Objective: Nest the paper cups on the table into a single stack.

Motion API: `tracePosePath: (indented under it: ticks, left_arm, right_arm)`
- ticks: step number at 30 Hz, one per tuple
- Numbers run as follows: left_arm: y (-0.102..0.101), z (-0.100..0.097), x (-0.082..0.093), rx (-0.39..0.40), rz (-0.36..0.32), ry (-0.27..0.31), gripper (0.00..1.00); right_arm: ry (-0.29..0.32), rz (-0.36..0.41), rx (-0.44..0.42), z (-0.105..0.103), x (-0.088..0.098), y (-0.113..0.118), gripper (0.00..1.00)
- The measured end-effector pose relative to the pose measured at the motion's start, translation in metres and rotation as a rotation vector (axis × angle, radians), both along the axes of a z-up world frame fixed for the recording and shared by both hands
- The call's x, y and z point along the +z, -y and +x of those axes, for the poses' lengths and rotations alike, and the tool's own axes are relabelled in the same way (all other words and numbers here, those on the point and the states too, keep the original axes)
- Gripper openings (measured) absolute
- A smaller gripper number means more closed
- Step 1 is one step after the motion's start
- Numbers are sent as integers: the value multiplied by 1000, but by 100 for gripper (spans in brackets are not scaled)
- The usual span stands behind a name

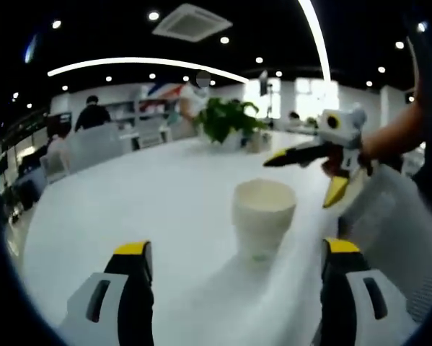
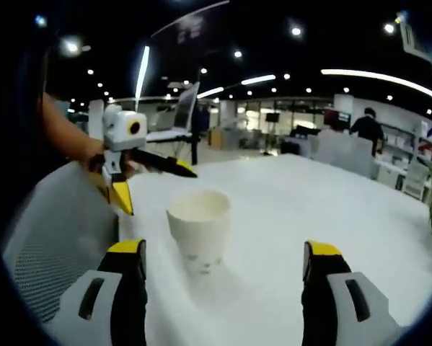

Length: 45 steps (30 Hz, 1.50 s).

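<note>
One white paper cup (image 1: 264,215) stands upright on the white table (image 1: 143,194), just ahead of my left gripper (image 1: 236,249), whose yellow-tipped jaws are open and hold nothing. The right gripper (image 1: 304,177) comes in from the right beyond the cup, held by a hand, with its jaws spread. In the right gripper view the same cup (image 2: 199,223) stands between and slightly ahead of my right gripper (image 2: 224,248), which is open and empty. There the left gripper (image 2: 158,191) hangs open behind the cup on the left. Whether the cup is a single one or several nested, I cannot tell.
A grey mesh chair back (image 1: 396,216) (image 2: 57,238) stands close beside the table edge. A potted green plant (image 1: 230,119) sits at the table's far end. People and more chairs are in the office behind. The table (image 2: 331,202) stretches wide around the cup.
</note>
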<state>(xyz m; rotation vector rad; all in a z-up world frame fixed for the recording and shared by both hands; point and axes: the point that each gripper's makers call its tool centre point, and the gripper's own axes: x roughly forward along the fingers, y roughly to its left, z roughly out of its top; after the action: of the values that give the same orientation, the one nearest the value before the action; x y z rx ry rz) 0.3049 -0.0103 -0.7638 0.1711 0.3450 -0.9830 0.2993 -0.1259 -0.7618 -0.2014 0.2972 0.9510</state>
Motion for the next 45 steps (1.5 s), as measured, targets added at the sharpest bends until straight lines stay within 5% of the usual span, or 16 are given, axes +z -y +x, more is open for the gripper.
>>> tracePosePath:
  ticks: [13,20,33,39,45]
  left_arm:
    - [22,6,-21,-123,73,-36,79]
    - [33,6,-30,-176,97,-34,59]
    - [45,6,-38,-214,99,-66,49]
    - [50,2,-37,-248,97,-65,34]
    - [52,2,-37,-250,90,-77,33]
  right_arm:
    - [-73,-72,124,-2,-18,-18,59]
    - [-110,-102,180,-2,-30,-30,48]
    - [-136,-128,206,2,-43,-40,41]
    - [-146,-129,212,1,-47,-42,35]
    - [-152,-122,206,2,-47,-41,32]
